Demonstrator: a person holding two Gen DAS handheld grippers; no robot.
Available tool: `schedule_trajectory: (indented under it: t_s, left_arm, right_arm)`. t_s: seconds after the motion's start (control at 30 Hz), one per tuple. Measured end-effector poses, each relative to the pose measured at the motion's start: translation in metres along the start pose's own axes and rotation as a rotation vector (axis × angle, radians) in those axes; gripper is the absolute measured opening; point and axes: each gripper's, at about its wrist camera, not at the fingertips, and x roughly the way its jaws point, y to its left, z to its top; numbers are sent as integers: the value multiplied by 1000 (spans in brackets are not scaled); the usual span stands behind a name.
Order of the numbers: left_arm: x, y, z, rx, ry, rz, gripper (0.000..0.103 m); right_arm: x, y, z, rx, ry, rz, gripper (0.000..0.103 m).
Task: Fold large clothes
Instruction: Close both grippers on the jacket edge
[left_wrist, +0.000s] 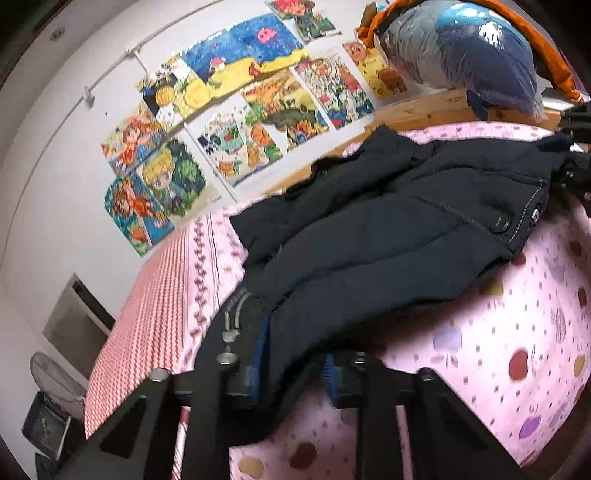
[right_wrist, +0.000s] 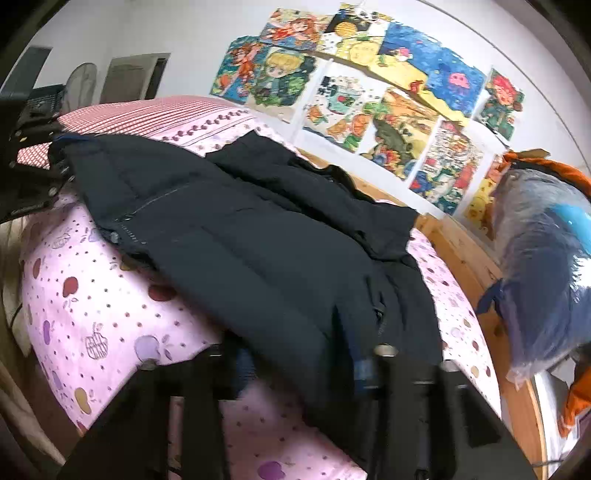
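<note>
From my left wrist view, the dark padded jacket (left_wrist: 388, 229) lies spread across the bed (left_wrist: 498, 332), which wears a pink sheet dotted with apples, and my left gripper (left_wrist: 291, 376) has its jaws clamped on the near edge of the fabric, blue pads pressed into the cloth. I judge I hold it there so that edge can be lifted and carried over the body of the garment for a fold. A button and a stitched placket show toward the far right side, and at that far edge my other tool is just visible, dark against the jacket. Children's drawings (left_wrist: 236, 122) cover the wall behind; I can read no writing on them, nor any label on the jacket. From my right wrist view, the same jacket (right_wrist: 258, 236) runs diagonally over the bed (right_wrist: 110, 314), and my right gripper (right_wrist: 303, 365) has its jaws closed on the opposite near edge, a fold of cloth bunched between them. A plastic-wrapped bundle (right_wrist: 546, 266) sits on the wooden bed frame (right_wrist: 476, 258) to the side, well apart from the jacket. No brand or text is legible here either.
</note>
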Motion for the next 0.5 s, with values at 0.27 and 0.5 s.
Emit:
schedule_trajectory:
  t_s: [0.27, 0.5]
  left_arm:
    - [-28, 28, 30, -141, -106, 7, 7]
    - [-66, 52, 51, -193, -187, -3, 7]
  right_arm:
    - [-31, -17, 20, 88, -177, -54, 5]
    - [-82, -29, 38, 102, -331, -110, 3]
